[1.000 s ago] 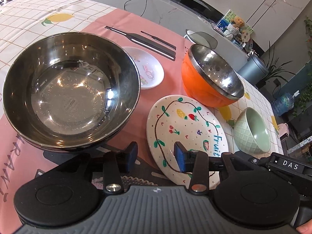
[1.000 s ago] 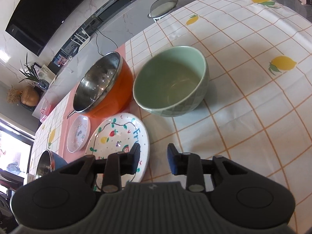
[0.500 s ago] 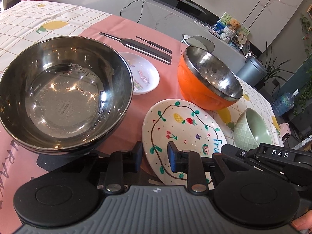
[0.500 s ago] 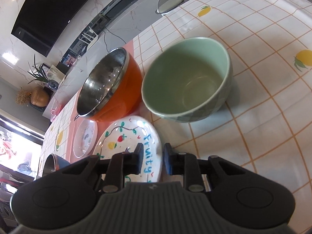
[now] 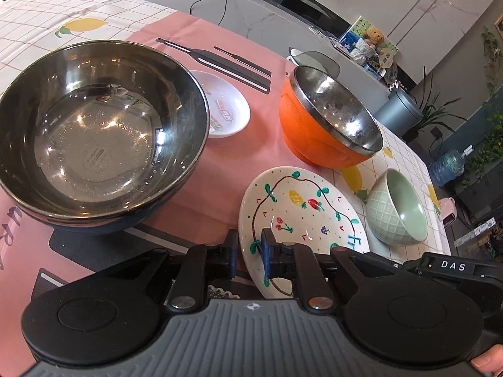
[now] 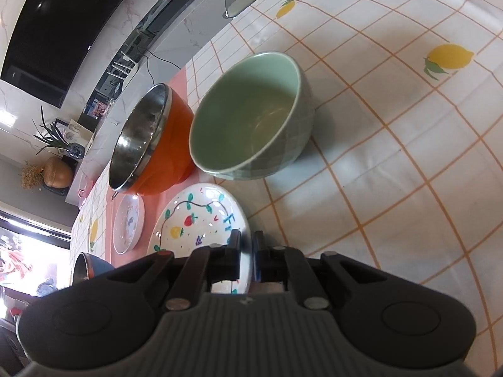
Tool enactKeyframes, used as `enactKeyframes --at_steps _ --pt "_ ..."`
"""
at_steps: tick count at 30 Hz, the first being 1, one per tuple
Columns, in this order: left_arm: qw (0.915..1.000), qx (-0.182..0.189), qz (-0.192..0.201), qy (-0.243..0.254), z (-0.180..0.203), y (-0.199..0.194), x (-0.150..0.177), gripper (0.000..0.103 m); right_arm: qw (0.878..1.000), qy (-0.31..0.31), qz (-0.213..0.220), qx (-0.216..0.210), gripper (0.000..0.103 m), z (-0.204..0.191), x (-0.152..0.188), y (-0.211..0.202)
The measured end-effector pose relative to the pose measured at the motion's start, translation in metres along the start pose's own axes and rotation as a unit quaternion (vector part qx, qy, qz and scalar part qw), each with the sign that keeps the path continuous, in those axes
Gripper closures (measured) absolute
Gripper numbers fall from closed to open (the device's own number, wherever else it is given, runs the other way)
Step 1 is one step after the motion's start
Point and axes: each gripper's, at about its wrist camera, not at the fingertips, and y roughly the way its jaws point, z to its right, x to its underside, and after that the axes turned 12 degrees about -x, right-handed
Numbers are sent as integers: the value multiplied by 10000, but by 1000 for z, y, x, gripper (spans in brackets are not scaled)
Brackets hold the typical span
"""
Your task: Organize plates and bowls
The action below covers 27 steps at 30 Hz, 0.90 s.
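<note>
A white plate painted with fruit (image 5: 298, 207) lies between the bowls, half on the pink mat. My left gripper (image 5: 250, 248) has the plate's near left rim between its fingers; its jaws are closing and the pads look pressed on the rim. My right gripper (image 6: 246, 251) holds the opposite rim of the same plate (image 6: 195, 220); its jaws are also closing, pinched narrowly on the edge. A big steel bowl (image 5: 94, 138) stands left. An orange steel-lined bowl (image 5: 327, 125) and a green bowl (image 5: 399, 210) stand just behind the plate.
A small white saucer (image 5: 226, 110) sits on the pink mat (image 5: 239, 157) between the steel and orange bowls. The green bowl (image 6: 251, 125) and orange bowl (image 6: 157, 147) crowd the plate's far side. The lemon-print tablecloth (image 6: 408, 157) stretches to the right.
Both grippers' jaws have narrowed onto the fruit plate's rim. The right gripper rolled and edged over the plate's edge, and the plate shifted slightly in the left wrist view.
</note>
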Motion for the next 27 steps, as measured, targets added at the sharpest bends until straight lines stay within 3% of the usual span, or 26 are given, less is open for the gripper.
enactKeyframes --at_steps 2,7,10,14,27 --pt "9999 2 78 -85 -1 1 0 73 10000 -37 31 -43 92 0 -1 1" --pt "9997 -33 221 0 0 2 1 73 9995 -264 99 -140 88 -4 -4 8" --pt "9992 -82 310 252 8 1 4 82 9992 -333 131 -190 89 -3 -5 10" --pt "9989 -122 336 298 8 -1 5 86 9985 -530 149 -32 97 -6 -3 10" --pt "9991 99 385 135 -3 -24 4 87 9994 -252 121 -218 100 -12 -2 -4"
